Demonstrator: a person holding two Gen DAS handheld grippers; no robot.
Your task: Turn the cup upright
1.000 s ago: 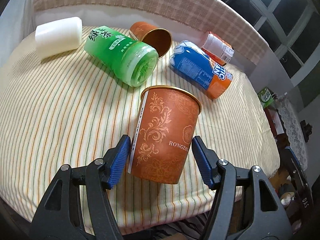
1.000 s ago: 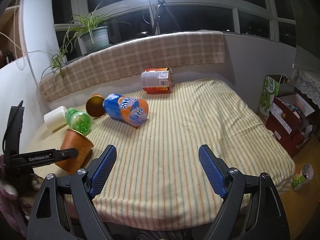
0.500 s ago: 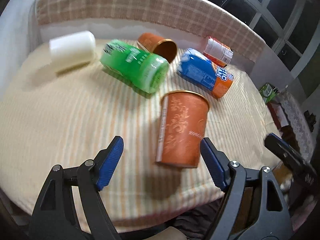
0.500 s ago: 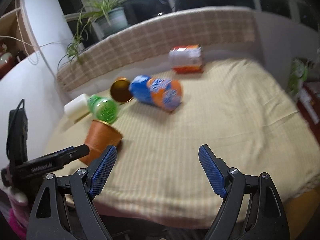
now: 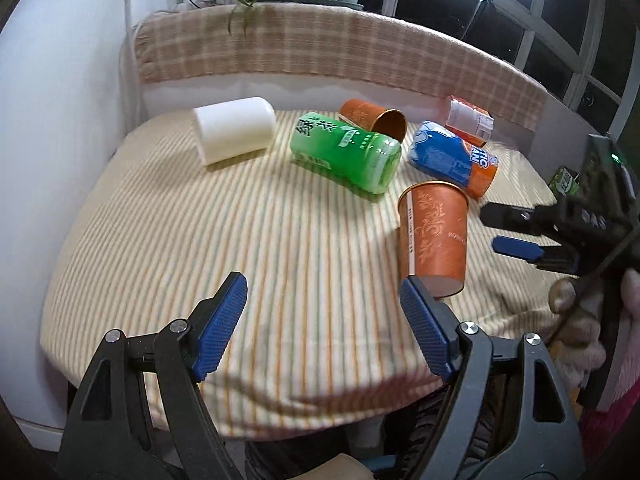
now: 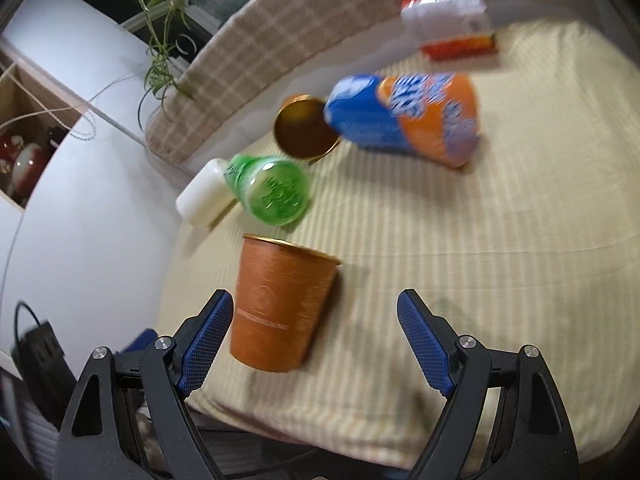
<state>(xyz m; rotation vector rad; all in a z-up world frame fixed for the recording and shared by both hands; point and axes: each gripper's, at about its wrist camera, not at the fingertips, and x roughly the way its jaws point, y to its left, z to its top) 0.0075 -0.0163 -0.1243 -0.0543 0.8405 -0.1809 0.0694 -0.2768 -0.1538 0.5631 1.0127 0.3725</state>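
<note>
The left gripper (image 5: 322,326) had released the orange paper cup with gold rim (image 5: 435,240), now upright on the bench (image 5: 200,240); both the left and the right gripper (image 6: 314,342) gaped empty.

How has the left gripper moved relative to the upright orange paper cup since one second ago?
Yes. The left gripper has pulled back and to the left: its open jaws no longer flank the upright orange paper cup, which stands alone near the green bottle.

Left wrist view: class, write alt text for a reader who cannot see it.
An orange cup stands upright on the striped tablecloth, just beyond the open left tool. Behind it lie a green bottle, a white container and another orange cup.
</note>
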